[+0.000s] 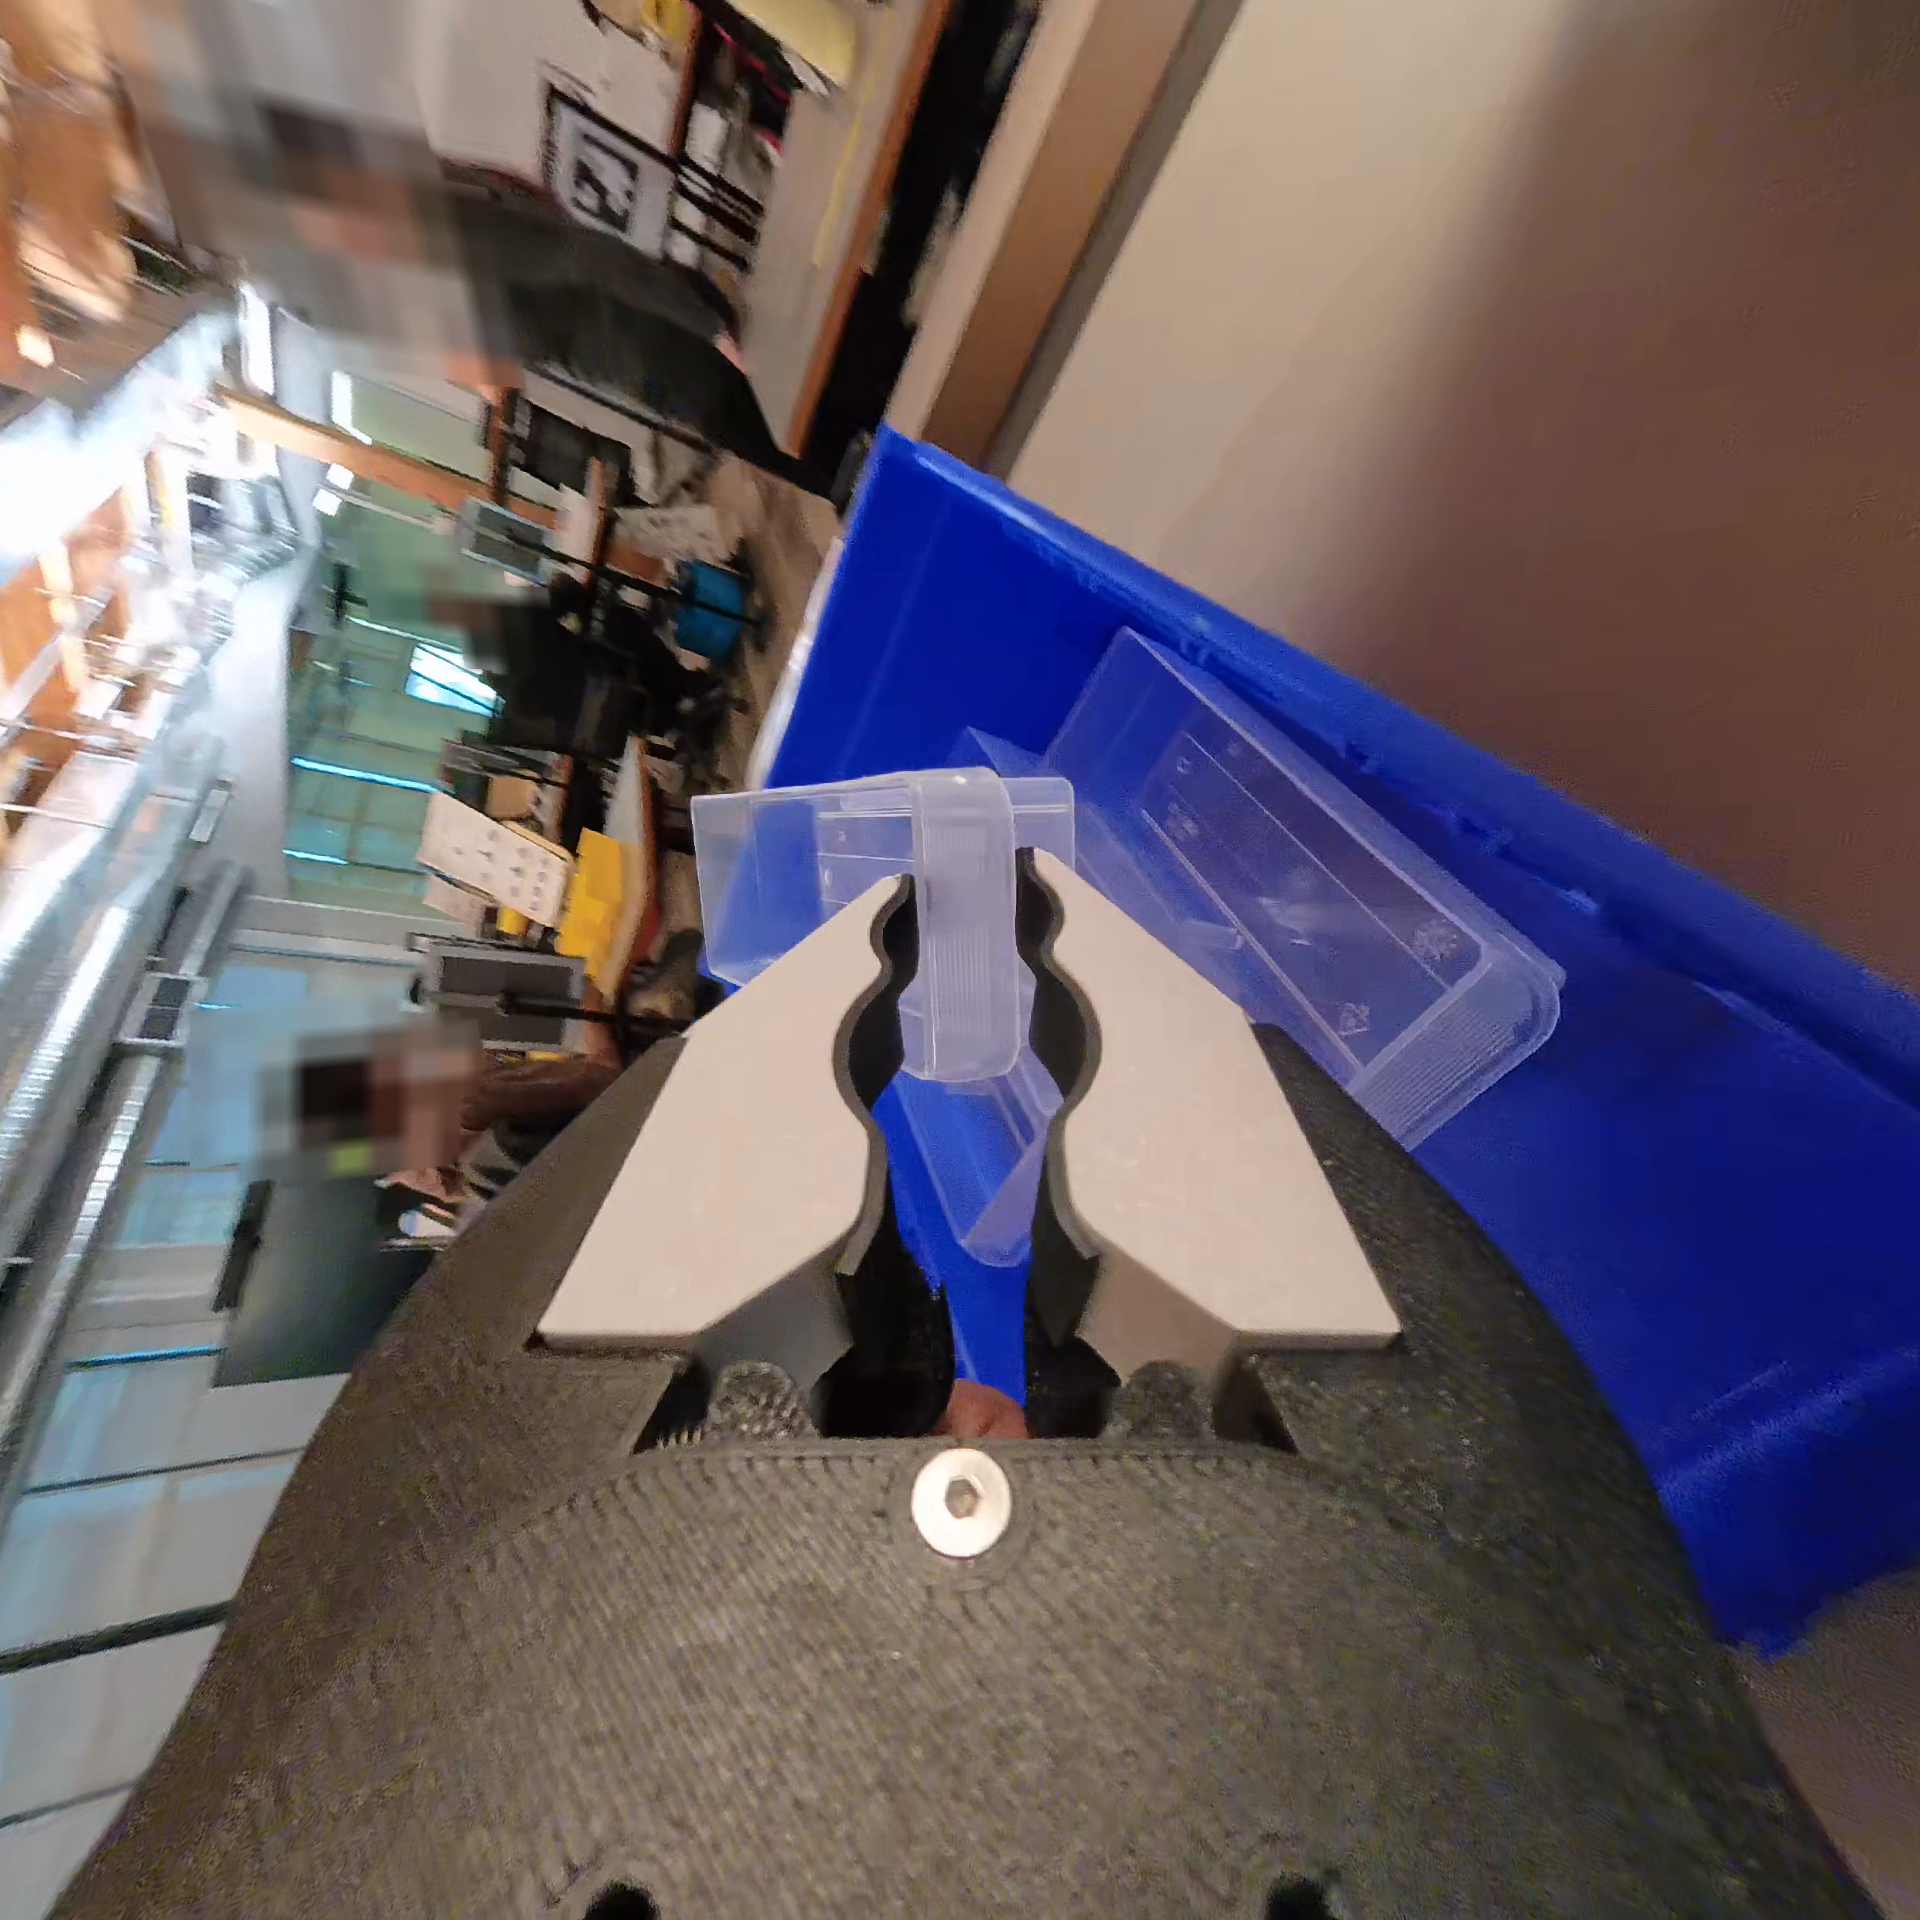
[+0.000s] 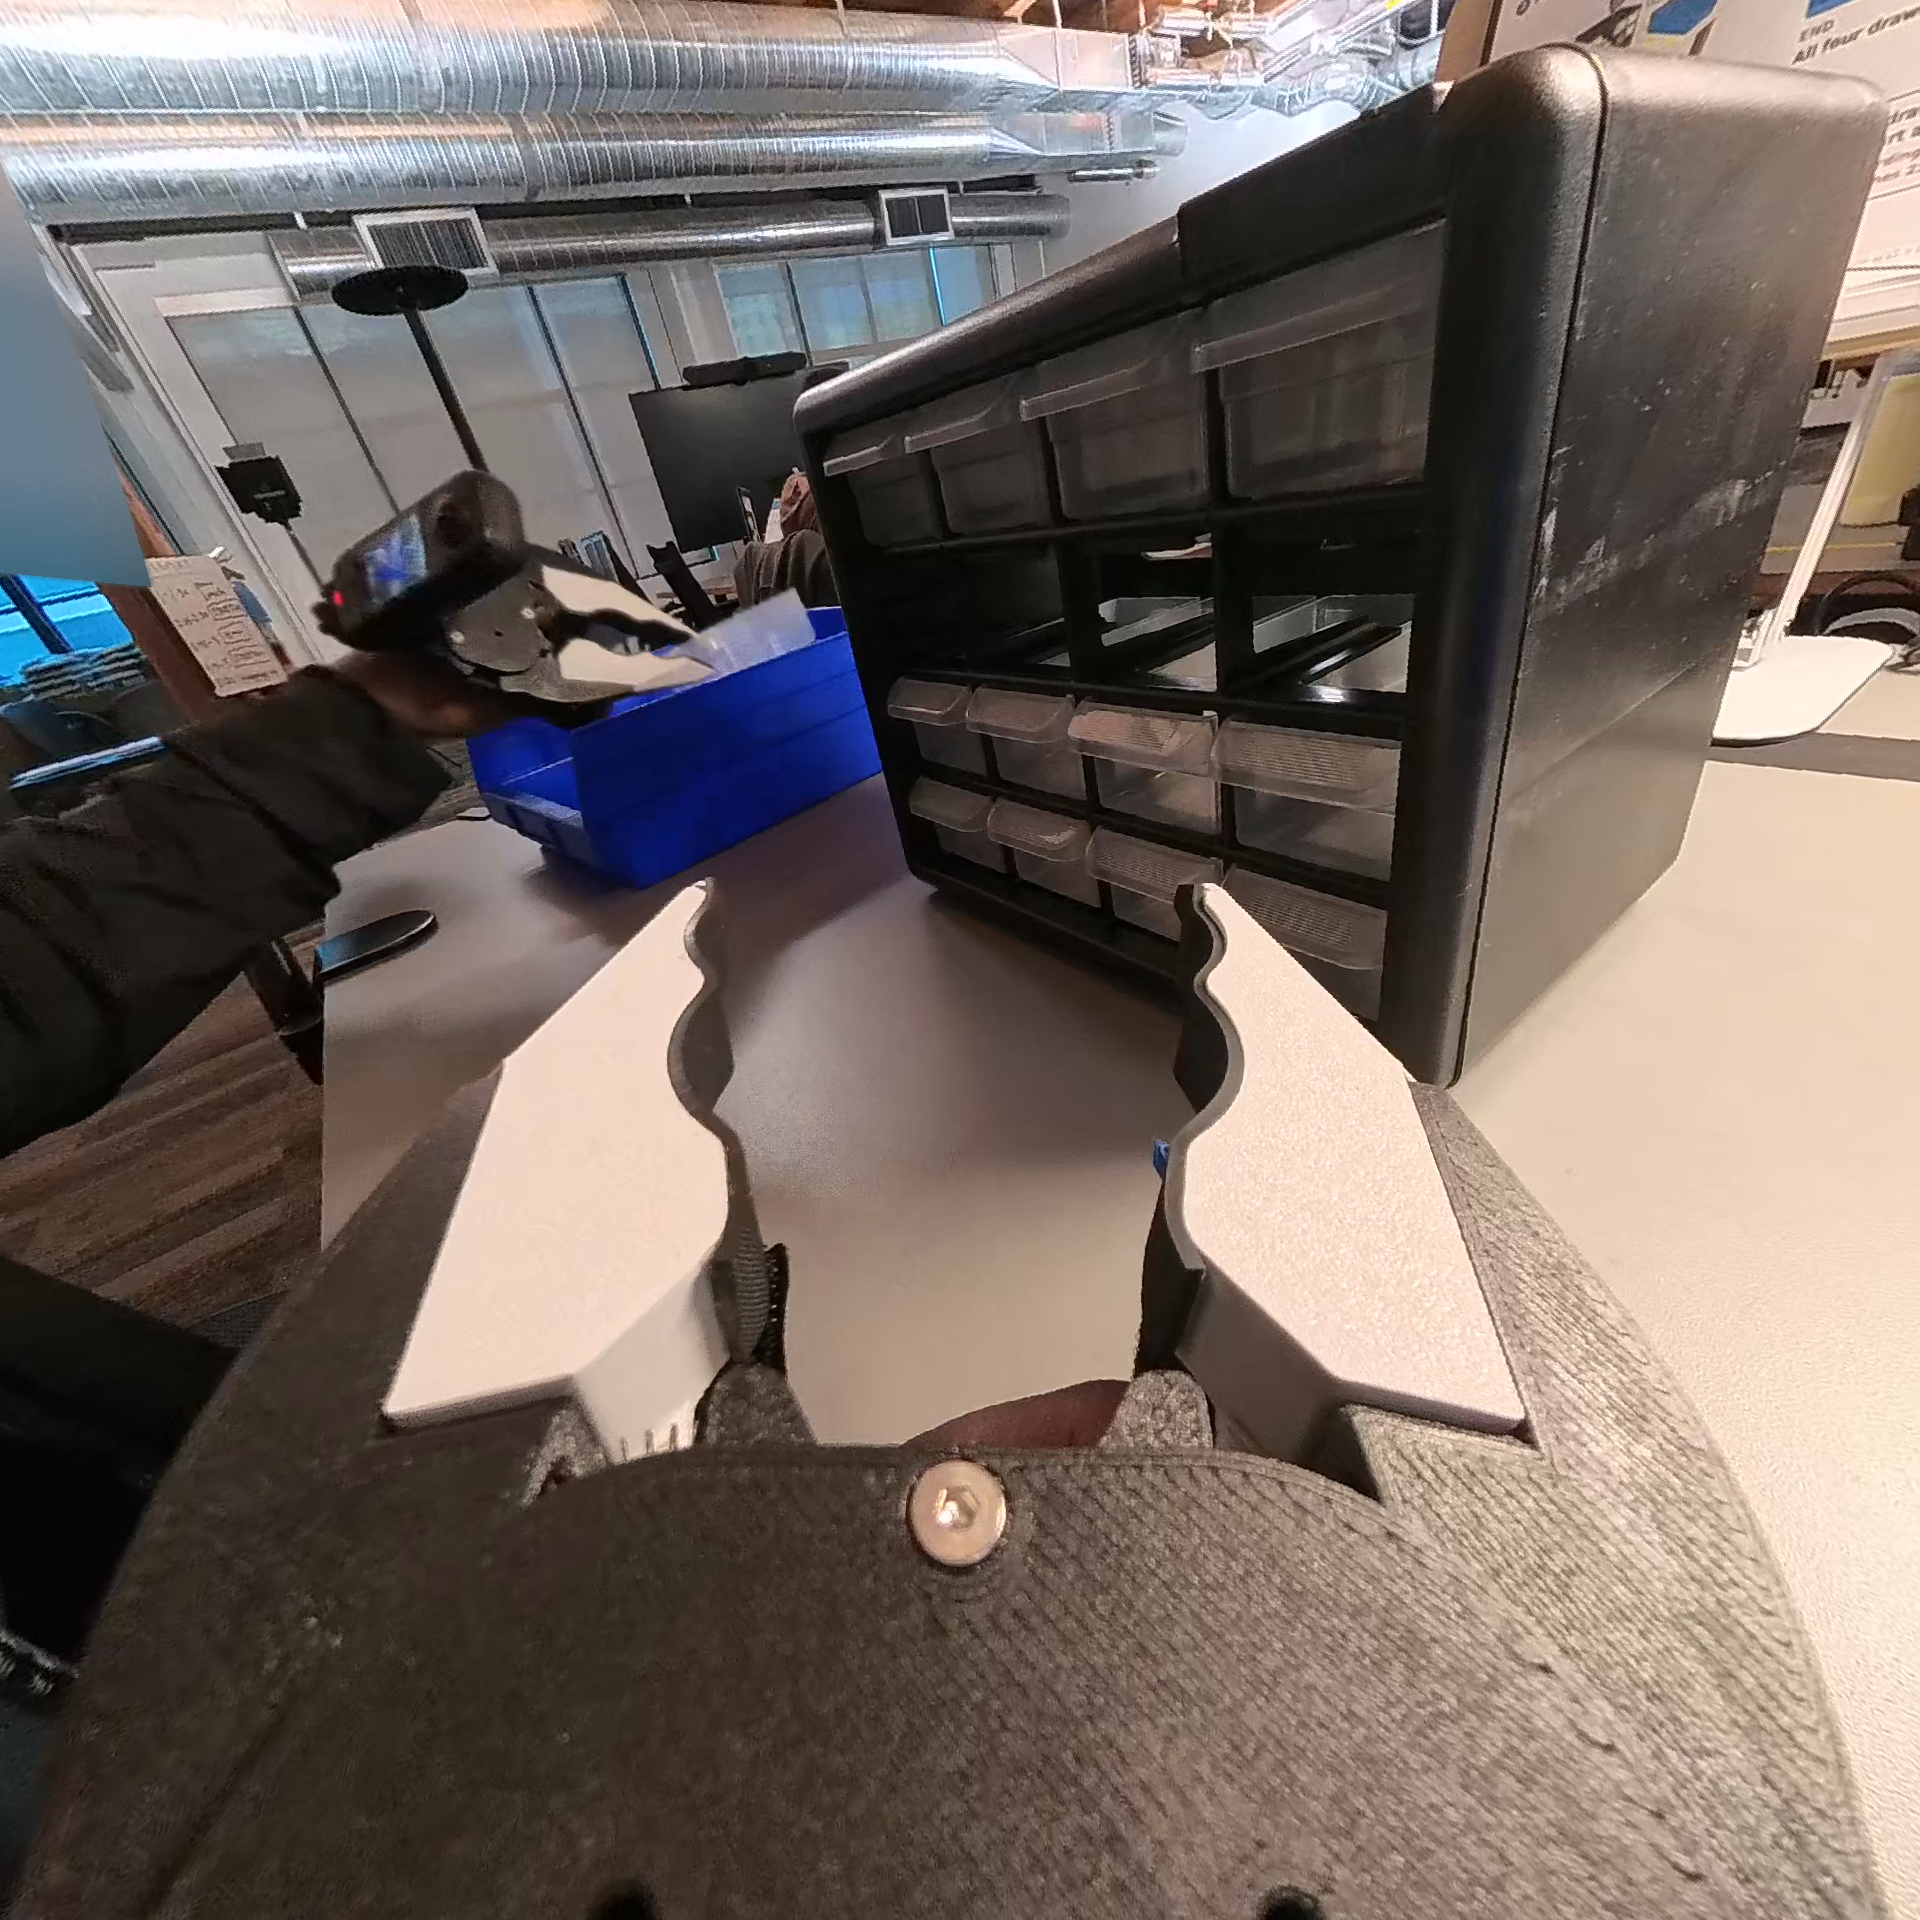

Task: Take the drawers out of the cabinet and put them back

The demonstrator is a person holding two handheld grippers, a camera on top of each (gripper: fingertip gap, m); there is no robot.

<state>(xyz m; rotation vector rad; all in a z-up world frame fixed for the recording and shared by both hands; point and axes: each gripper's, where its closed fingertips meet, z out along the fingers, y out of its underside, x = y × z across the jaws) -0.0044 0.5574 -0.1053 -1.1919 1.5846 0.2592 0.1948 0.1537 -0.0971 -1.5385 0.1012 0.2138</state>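
While the black cabinet stands on the table with its second row bare, a blue bin sits beside it; over the bin, the left gripper pinches a clear drawer by its handle. Near the cabinet's bottom row, the right gripper gapes, holding nothing.

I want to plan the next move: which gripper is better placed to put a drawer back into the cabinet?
Left: the left gripper grips a clear drawer over the blue bin; the right gripper is open.

White signs behind the black cabinet bear print, paper sheet bears handwriting
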